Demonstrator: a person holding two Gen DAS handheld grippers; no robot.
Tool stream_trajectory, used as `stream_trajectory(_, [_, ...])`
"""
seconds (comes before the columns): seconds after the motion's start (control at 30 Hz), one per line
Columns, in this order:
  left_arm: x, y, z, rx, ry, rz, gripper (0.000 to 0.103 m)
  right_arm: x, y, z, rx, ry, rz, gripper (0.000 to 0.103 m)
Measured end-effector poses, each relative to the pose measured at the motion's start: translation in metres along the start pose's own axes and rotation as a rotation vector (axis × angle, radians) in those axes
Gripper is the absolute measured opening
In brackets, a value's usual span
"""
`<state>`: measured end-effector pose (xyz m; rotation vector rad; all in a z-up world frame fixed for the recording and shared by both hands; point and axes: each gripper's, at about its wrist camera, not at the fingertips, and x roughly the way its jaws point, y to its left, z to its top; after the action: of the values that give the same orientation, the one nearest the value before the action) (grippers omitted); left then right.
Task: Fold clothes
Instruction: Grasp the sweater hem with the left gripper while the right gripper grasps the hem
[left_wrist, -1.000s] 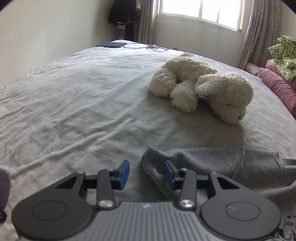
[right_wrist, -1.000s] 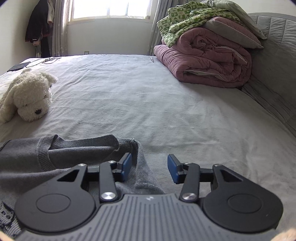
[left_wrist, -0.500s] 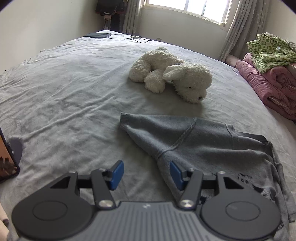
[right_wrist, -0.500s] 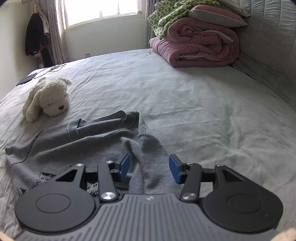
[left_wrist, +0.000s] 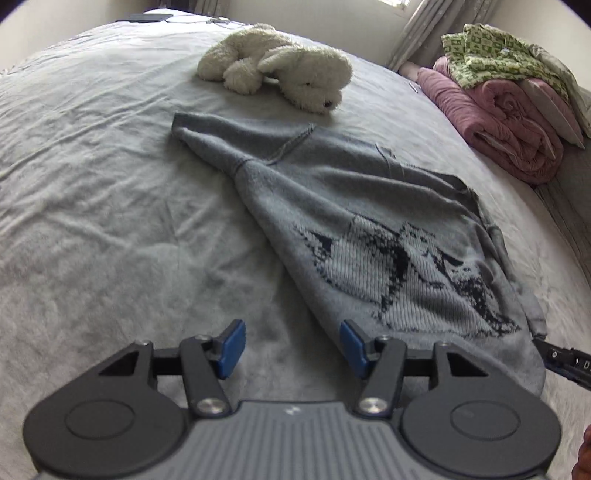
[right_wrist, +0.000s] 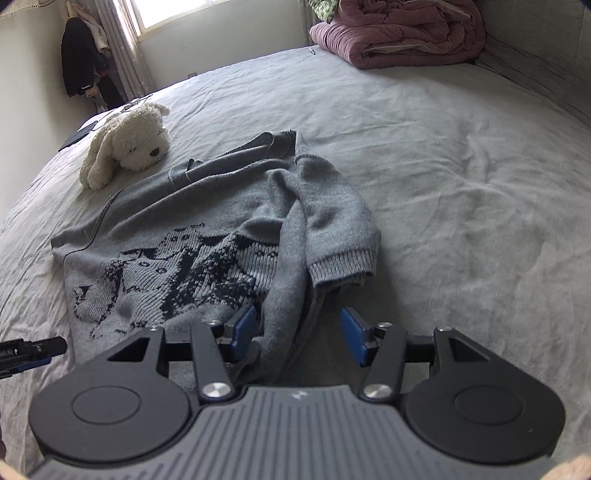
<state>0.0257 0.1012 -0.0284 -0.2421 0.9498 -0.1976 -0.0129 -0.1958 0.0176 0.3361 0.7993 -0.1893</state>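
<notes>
Grey sweater (left_wrist: 332, 206) with dark knit pattern, rumpled on bed; both tools released, jaws apart.

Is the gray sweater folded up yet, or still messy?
Still messy. The gray sweater lies mostly spread on the bed, picture side up, with one sleeve flopped loosely across it.

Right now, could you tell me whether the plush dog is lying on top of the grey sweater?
No, the plush dog lies on the bedsheet beyond the sweater.

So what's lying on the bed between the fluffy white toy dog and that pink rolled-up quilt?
Nothing but bare grey bedsheet separates the toy dog from the pink quilt. The right wrist view shows it best.
</notes>
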Motion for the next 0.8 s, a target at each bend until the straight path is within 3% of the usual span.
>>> stream_trajectory(0.2, [0.001, -0.006, -0.007, -0.004, 0.086, -0.136, 0.056, -0.007, -0.003, -0.004, 0.01, 0.015, 0.081, 0.06])
stream_trajectory(0.4, [0.006, -0.022, -0.017, 0.057, 0.179, -0.272, 0.056, -0.006, -0.009, -0.008, -0.003, 0.059, 0.115, 0.06])
stream_trajectory(0.57, [0.013, -0.045, -0.024, 0.172, 0.197, -0.361, 0.053, 0.003, -0.018, -0.01, 0.045, 0.16, 0.167, 0.061])
stream_trajectory(0.8, [0.018, -0.057, -0.022, 0.171, 0.184, -0.422, 0.045, -0.002, -0.012, -0.011, 0.079, 0.231, 0.31, 0.061])
